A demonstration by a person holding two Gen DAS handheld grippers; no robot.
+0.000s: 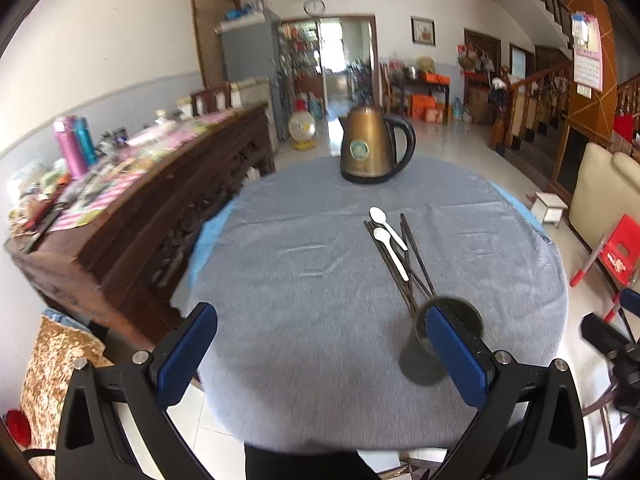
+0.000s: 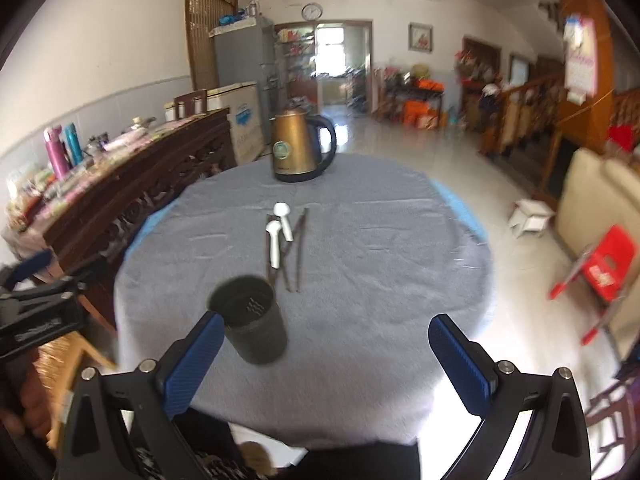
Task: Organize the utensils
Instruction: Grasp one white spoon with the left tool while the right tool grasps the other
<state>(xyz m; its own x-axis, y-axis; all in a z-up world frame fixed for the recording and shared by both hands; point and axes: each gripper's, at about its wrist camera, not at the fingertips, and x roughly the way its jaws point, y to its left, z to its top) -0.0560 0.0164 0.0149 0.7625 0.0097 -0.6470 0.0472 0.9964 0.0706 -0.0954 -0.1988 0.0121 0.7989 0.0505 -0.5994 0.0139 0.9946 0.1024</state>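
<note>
Left wrist view shows the left hand-held gripper (image 1: 320, 352) spread wide and empty above the near edge of the grey-clothed round worktop (image 1: 280, 300), its right pad overlapping the dark cylindrical holder (image 1: 436, 344) in the picture; whether it touches is hard to tell through the blur. The right hand-held gripper (image 2: 326, 352) is likewise wide and empty, with the holder just beside its left pad. Beyond the holder lie the dark chopsticks (image 1: 404, 264), fanned, with two white plastic spoons (image 1: 390, 236) resting across them; a bronze electric kettle (image 1: 372, 144) stands well apart at the far side. Nothing seems loaded yet. A sound start would be steadying the holder with the left and taking the top spoon by its handle with the right, closing across the narrow shaft, since lifting chopsticks first would likely scatter the spoons.
</note>
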